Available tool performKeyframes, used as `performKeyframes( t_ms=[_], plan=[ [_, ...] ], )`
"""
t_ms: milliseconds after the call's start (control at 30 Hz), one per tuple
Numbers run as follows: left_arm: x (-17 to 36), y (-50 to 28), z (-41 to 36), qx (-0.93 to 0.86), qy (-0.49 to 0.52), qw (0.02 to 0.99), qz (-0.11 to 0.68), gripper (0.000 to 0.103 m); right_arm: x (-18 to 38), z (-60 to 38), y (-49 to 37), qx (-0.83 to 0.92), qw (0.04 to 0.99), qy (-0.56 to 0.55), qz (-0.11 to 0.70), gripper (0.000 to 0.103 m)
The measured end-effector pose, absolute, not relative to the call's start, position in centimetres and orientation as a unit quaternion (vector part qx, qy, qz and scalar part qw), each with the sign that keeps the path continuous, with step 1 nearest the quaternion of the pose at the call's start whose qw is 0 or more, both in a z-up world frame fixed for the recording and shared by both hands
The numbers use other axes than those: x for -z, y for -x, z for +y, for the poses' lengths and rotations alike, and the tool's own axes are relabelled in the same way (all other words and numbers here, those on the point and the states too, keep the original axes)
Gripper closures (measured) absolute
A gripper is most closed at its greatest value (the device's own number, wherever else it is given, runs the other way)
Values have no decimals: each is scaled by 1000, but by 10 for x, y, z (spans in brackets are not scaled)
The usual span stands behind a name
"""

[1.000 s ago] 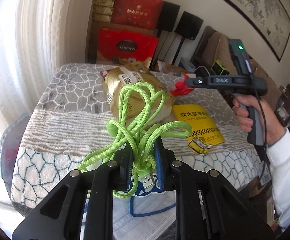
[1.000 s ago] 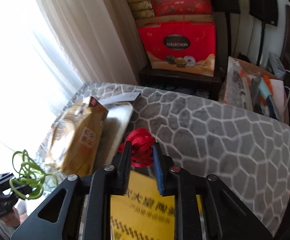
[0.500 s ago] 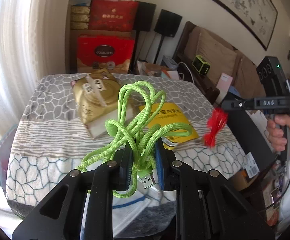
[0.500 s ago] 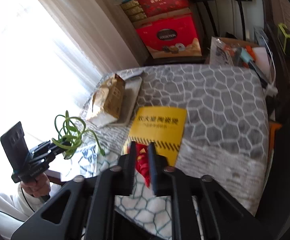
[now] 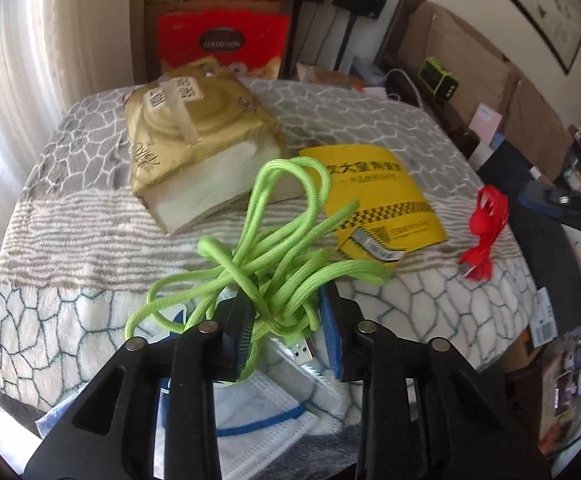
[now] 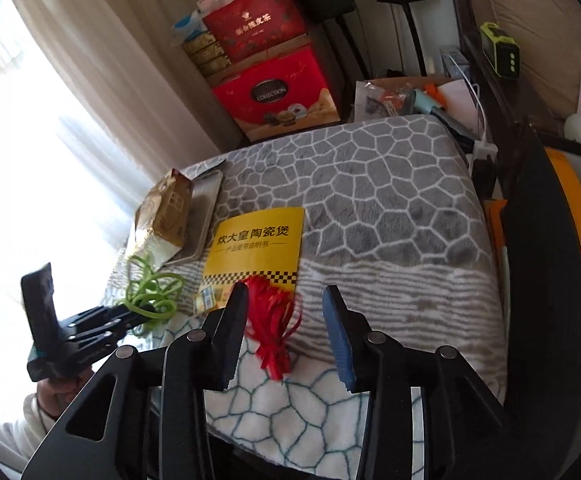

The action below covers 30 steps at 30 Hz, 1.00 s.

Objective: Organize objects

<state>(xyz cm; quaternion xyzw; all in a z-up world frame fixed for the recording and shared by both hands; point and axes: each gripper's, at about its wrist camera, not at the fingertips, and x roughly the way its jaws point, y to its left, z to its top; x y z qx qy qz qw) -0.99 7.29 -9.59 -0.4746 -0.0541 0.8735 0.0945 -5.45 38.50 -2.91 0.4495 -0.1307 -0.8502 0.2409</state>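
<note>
Jaws of the left hand-held gripper point(image 5: 288, 330) had just been parting, green cord point(image 5: 274, 248) bunched loose between them, right hand-held gripper point(image 6: 284, 322) just spread wide, red cord point(image 6: 272, 320) lay free on the counter point(image 6: 390, 200) beside a yellow booklet point(image 6: 258, 244).

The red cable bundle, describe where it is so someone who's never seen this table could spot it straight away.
Start at the blanket-covered table and find the yellow booklet near its middle. The red cable bundle lies just off the booklet's near corner, on the blanket, between the right gripper's open fingers. It is the only red thing on the table; the other cable is bright green.
</note>
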Motion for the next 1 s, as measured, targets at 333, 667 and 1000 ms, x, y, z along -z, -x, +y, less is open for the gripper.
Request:
performKeyframes(
  t_ms=[333,667,1000],
  plan=[
    [82,3,75,-881,469,67,-11,58,52,452,11,839,202,-444,-242,63],
    [62,-7,75,-885,460,71,9,31,62,467,-25,844,155,-464,-219,56],
    [57,-5,22,-893,442,81,11,9,75,463,-51,851,148,-465,-194,50]
  ],
)
